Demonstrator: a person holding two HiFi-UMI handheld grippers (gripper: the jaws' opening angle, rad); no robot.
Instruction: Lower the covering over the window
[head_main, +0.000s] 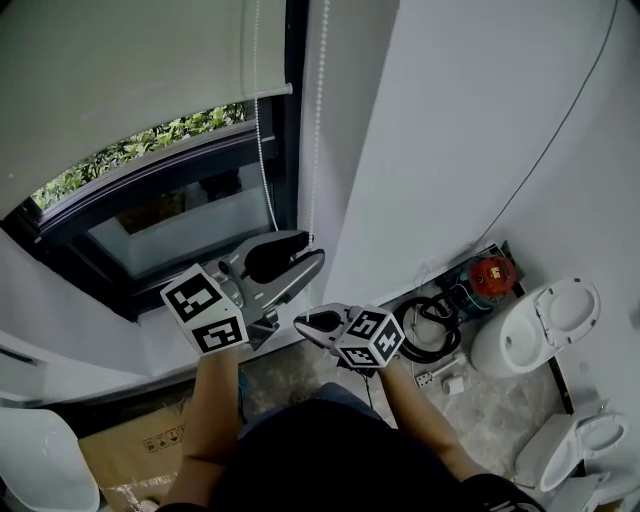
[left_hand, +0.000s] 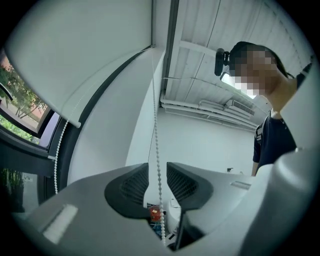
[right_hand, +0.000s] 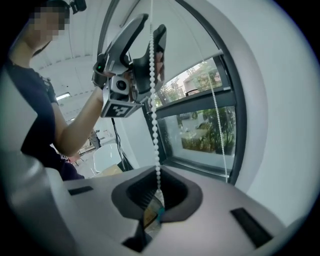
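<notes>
The right gripper (head_main: 308, 323), a grey two-jaw tool carrying a black-and-white marker cube, is the nearer of the two to the person's body, in front of the right edge of the dark-framed glass window (head_main: 292, 120). Its jaws are pinched together on the white plastic bead chain (right_hand: 154, 115), which drops into the pinch from above and hangs taut.

Higher on the same strand, closer to the window, the left gripper (head_main: 315, 248), of the same grey make, points slightly upward. Its jaws stand partly apart with a narrow gap. The chain runs straight up through that gap, and neither ribbed black pad (left_hand: 131, 187) presses on it.

From there the strand climbs along the window's right edge, beside the white wall. A second strand hangs in front of the glass, just left of the window's right upright.

The pale grey fabric roller blind (head_main: 120, 70) covers the upper part of the window. Its bottom edge stops partway down, so the lower panes are uncovered.

On the floor to the right of the window lie a black coiled cable (head_main: 425, 325), a red round object (head_main: 490, 275) and white ceramic toilets (head_main: 535, 330). A brown cardboard box (head_main: 140, 450) sits below the window's left half.

Through the uncovered glass of the window show green leaves (head_main: 150, 145)
</notes>
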